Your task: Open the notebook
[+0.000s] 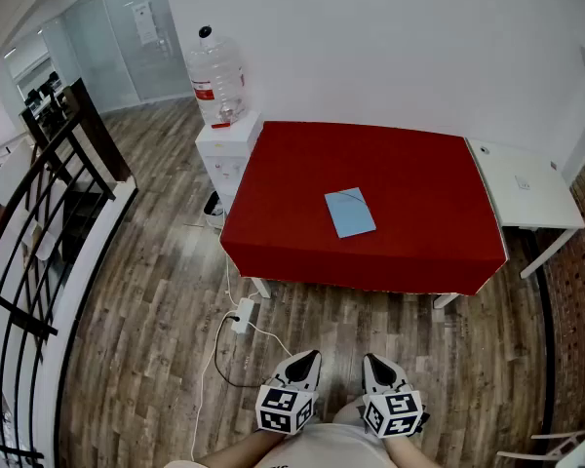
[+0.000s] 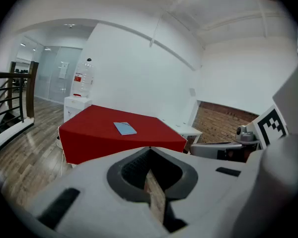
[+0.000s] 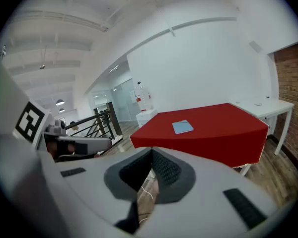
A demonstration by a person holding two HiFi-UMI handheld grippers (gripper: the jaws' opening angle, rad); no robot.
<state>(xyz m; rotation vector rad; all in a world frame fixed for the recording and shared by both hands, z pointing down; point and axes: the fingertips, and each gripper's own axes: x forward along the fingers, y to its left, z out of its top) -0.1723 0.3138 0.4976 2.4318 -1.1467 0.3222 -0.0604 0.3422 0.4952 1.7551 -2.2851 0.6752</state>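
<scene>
Well back from the red table [image 1: 419,169], I hold my left gripper [image 1: 306,359] and right gripper [image 1: 374,361] low over the wood floor [image 1: 146,291], each pressed together, empty. The light-blue notebook [image 1: 350,212] lies closed near the tabletop's middle.

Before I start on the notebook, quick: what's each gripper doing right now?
Left gripper: closed, holding nothing.
Right gripper: closed, holding nothing.
</scene>
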